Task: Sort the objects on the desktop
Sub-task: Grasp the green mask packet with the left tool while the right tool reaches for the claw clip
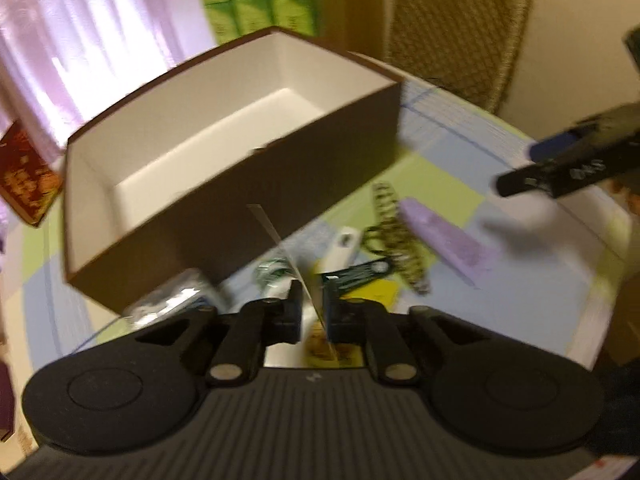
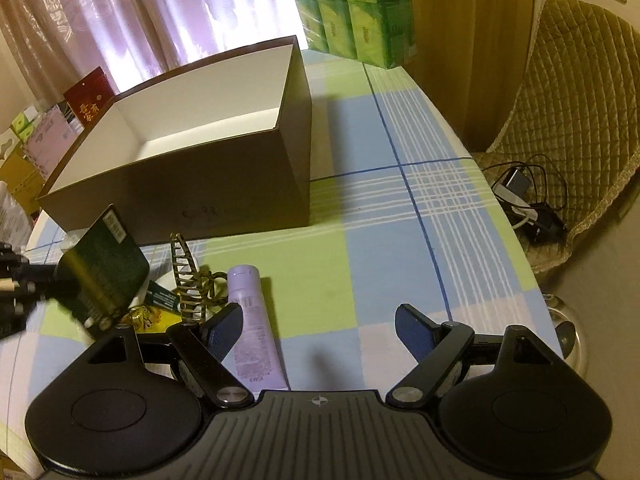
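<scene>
A brown box with a white inside stands open and empty on the checked tablecloth; it also shows in the right wrist view. My left gripper is shut on a dark green flat packet, seen edge-on and held above the table in front of the box. My right gripper is open and empty, just right of a purple tube. A striped hair claw and small packets lie left of the tube.
Green tissue packs stand at the table's far end. A red box and cartons sit left of the brown box. A quilted chair with cables stands to the right. The table edge curves along the right.
</scene>
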`<state>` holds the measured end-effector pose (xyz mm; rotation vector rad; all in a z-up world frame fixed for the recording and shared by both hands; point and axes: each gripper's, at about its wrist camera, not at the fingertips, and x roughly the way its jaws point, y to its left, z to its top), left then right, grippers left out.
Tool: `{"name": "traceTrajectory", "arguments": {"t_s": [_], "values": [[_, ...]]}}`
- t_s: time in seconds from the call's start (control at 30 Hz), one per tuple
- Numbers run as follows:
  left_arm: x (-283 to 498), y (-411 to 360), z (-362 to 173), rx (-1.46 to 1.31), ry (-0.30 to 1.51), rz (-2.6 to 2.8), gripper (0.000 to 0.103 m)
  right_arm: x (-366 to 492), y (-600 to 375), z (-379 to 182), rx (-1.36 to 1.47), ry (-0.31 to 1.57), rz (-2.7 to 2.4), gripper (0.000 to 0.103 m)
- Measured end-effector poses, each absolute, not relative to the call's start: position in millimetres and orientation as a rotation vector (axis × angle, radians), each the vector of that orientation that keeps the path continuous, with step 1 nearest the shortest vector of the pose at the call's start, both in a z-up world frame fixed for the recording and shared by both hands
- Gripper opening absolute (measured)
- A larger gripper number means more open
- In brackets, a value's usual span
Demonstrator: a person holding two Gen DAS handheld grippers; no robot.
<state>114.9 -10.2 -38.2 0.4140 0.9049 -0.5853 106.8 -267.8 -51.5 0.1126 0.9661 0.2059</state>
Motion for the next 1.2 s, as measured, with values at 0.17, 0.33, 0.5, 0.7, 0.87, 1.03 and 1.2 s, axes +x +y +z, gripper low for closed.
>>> {"name": "traceTrajectory", "arguments": {"t_s": [0.17, 0.33, 0.5, 0.7, 0.87, 1.03, 1.2], "values": [[106.9, -5.3, -35.9, 0.361, 0.933, -0.622, 0.030, 109.1, -271.7, -54.1, 0.116, 0.972, 0.205, 0.081], [116.2, 15.0, -34.4, 0.270, 0.959, -0.580, 0.029, 112.0, -273.6, -58.3, 0.118, 0.985, 0.208, 0.081], [115.0, 21.6, -34.8, 0.334, 0.952, -0.526, 0.029, 115.0, -271.5, -58.6, 0.111, 0.986, 0.223, 0.081], [104.4, 29.9, -24.5, 0.407, 0.911, -0.515, 0.031, 116.7, -272.8, -61.3, 0.111, 0.999, 0.221, 0.081], [111.4, 25.0, -43.3, 0.528, 0.864, -0.474, 0.034, 117.2, -273.3, -65.4, 0.118, 1.015, 0.215, 0.081], [127.5, 7.3, -77.3, 0.624, 0.813, -0.496, 0.021, 117.2, -269.5, -65.5, 0.113, 1.017, 0.220, 0.081], [137.3, 6.7, -85.3, 0.648, 0.795, -0.504, 0.000, 113.5, -274.4, -66.1, 0.121, 1.021, 0.196, 0.081]]}}
